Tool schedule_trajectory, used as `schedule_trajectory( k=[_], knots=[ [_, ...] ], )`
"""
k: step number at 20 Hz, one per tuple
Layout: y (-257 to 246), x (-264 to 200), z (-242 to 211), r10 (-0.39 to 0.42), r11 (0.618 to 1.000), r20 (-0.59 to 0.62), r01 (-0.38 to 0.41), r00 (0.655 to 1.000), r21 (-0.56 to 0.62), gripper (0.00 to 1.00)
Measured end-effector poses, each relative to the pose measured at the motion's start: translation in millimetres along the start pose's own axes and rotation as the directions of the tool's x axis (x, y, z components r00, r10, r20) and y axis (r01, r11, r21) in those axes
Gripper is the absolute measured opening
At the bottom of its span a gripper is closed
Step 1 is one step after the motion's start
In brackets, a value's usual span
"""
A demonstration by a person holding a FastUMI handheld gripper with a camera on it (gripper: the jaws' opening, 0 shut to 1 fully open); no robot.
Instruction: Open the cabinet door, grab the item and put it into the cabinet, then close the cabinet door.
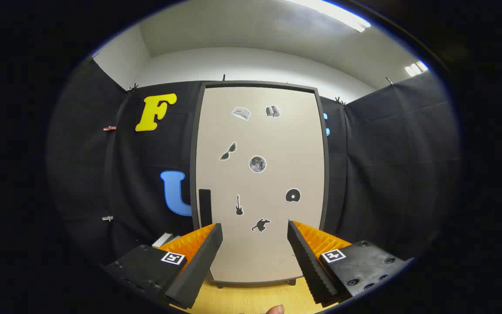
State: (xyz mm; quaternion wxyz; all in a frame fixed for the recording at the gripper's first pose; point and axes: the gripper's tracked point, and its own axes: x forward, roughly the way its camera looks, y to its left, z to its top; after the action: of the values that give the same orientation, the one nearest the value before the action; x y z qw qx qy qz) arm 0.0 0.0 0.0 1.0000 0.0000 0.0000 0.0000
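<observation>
A tall cabinet stands straight ahead, beyond my fingers, on a wooden table. Its pale door (259,183) is closed inside a dark frame and carries several small stickers. A dark vertical handle (205,206) sits at the door's lower left edge, just above my left fingertip. My gripper (254,231) is open, with nothing between its fingers, and stands a short way in front of the door. A small light object (164,239) peeks out behind the left finger, beside the cabinet's left side; I cannot tell what it is.
The wooden tabletop (251,298) runs from below my fingers to the cabinet's foot. Black cloth walls close in on both sides and behind the cabinet. A fingertip of a person (275,309) shows low down between my fingers.
</observation>
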Motion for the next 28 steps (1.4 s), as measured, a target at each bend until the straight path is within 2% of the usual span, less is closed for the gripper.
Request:
schedule_trajectory(
  k=[10, 20, 28],
  knots=[
    [5.4, 14.5, 8.8, -0.013, 1.0, 0.041, 0.013, 0.999, -0.008, 0.97],
    [17.2, 18.6, 7.6, -0.008, 1.0, 0.029, 0.008, 1.0, -0.006, 0.97],
    [51.1, 36.9, 0.6, 0.044, 0.998, -0.008, -0.043, 0.999, 0.051, 0.97]
  ],
)
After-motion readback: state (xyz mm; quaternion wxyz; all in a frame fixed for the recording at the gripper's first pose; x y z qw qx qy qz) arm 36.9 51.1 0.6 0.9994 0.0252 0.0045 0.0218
